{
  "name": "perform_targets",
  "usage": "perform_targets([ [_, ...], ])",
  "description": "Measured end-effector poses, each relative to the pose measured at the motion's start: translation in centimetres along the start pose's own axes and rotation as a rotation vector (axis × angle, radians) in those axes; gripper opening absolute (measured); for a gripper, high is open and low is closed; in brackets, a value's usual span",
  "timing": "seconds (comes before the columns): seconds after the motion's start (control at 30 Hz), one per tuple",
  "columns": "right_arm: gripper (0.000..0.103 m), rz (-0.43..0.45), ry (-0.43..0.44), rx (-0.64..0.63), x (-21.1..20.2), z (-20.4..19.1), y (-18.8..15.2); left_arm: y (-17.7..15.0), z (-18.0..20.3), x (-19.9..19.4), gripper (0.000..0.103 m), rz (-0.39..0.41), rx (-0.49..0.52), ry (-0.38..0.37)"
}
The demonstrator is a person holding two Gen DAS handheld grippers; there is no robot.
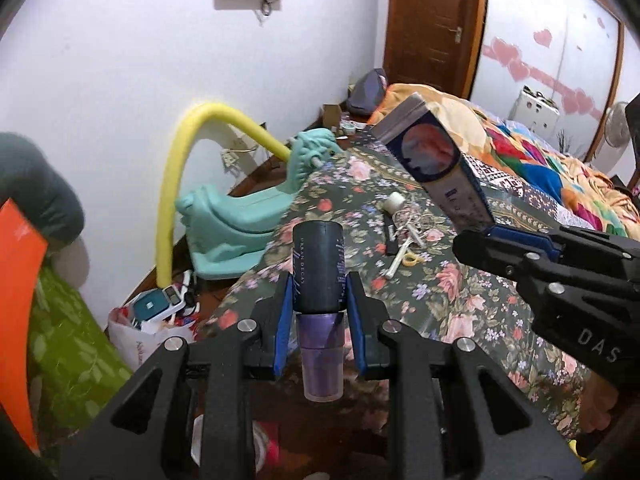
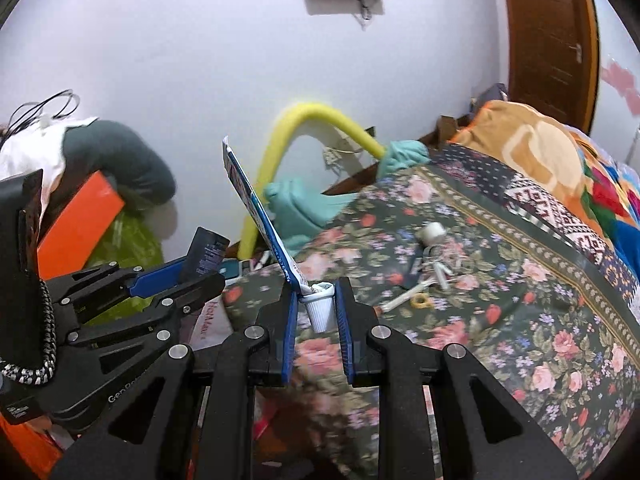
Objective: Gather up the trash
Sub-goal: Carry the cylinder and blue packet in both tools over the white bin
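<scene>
My left gripper (image 1: 319, 285) is shut on a dark cylindrical cosmetic bottle (image 1: 318, 268) with a clear purple lower end, held up above the edge of the bed. In the right wrist view that same left gripper (image 2: 202, 278) sits at the left with the bottle (image 2: 207, 254) sticking up from it. My right gripper (image 2: 316, 294) is shut on the white capped neck of a flattened blue and white tube (image 2: 256, 208), which slants up to the left. The left wrist view shows the right gripper (image 1: 474, 240) and its tube (image 1: 434, 160) at the right.
Small litter (image 1: 404, 236) lies on the floral bedspread (image 1: 460, 308): a white cap, sticks, yellow-handled scissors (image 2: 416, 300). Beside the bed are a yellow foam pole (image 1: 172, 184), a teal plastic seat (image 1: 236, 232), a filled white bag (image 1: 140, 332), a green bag (image 1: 68, 344) and an orange box (image 2: 76, 228).
</scene>
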State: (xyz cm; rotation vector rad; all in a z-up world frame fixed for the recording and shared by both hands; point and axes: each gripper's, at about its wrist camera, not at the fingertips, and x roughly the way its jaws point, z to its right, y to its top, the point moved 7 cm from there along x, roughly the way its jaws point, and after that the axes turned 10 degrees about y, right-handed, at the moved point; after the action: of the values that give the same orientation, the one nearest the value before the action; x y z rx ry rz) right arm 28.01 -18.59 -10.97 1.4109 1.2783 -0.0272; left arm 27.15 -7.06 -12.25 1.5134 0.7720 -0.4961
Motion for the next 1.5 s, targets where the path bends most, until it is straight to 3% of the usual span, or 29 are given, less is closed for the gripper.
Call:
perform_targets([
  [0.27, 0.017, -0.061, 0.073, -0.068, 2.7, -5.7, -1.7, -4.6, -6.0, -1.4, 0.025, -0.047, -0.092, 0.085],
  [0.67, 0.017, -0.262, 0.191, -0.169, 11.5, -13.5, -6.7, -15.0, -15.0, 1.0, 0.025, -0.228, -0.231, 0.212],
  [0.9, 0.017, -0.386, 0.237, -0.224, 16.8, -17.1, -10.2, -20.8, -17.9, 4.3, 0.025, -0.349, -0.311, 0.221],
  [1.23, 0.017, -0.571, 0.277, -0.213, 23.6, -18.9, -15.3, -28.4, -20.8, 8.5, 0.025, -0.514, -0.401, 0.234],
  [1.5, 0.017, -0.653, 0.272, -0.205, 27.0, -19.6, -17.3, -31.3, -21.8, 10.6, 0.025, -0.585, -0.443, 0.228],
])
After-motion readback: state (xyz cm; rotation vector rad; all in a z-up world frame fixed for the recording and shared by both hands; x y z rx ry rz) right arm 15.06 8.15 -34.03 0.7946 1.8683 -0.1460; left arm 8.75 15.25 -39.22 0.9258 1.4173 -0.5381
